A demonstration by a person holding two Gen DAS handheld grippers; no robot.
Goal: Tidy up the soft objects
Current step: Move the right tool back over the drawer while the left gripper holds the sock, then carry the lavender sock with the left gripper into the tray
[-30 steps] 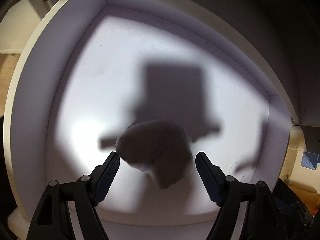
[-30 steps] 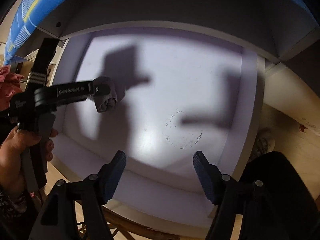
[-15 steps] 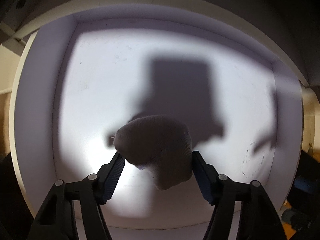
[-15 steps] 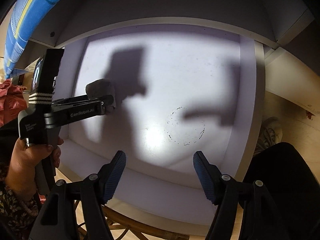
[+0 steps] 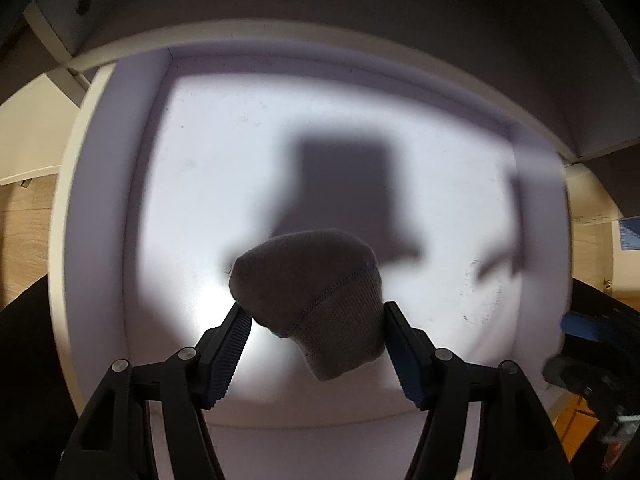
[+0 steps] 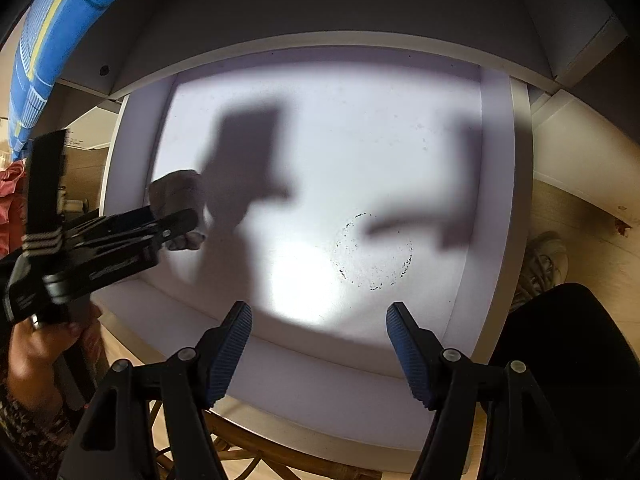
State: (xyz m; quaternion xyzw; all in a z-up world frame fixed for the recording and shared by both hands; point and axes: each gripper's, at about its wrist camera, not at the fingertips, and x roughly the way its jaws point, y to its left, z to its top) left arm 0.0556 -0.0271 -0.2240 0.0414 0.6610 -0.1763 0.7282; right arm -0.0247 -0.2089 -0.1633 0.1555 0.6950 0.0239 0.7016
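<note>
Above the white drawer, as the left wrist view had it, the left gripper pointed steeply down with a rolled grey sock between its blue ribbed pads. Both pads pressed on the sock's sides, so the jaws stood part-way closed around it. The sock hung over the near part of the drawer's floor, its ribbed cuff end drooping toward the camera and a stitched seam running across it. Dark shadows of the tool lay on the drawer floor beyond the sock

Over the same drawer, the right wrist view showed the right gripper with its jaws apart and nothing between them, only the bright drawer floor below. A ring of dark specks marked the floor near the drawer's middle. At the drawer's left side the left gripper, carried by a hand, held the sock clear of the floor. A blue fabric with a yellow stripe lay beyond the drawer's far left corner
</note>
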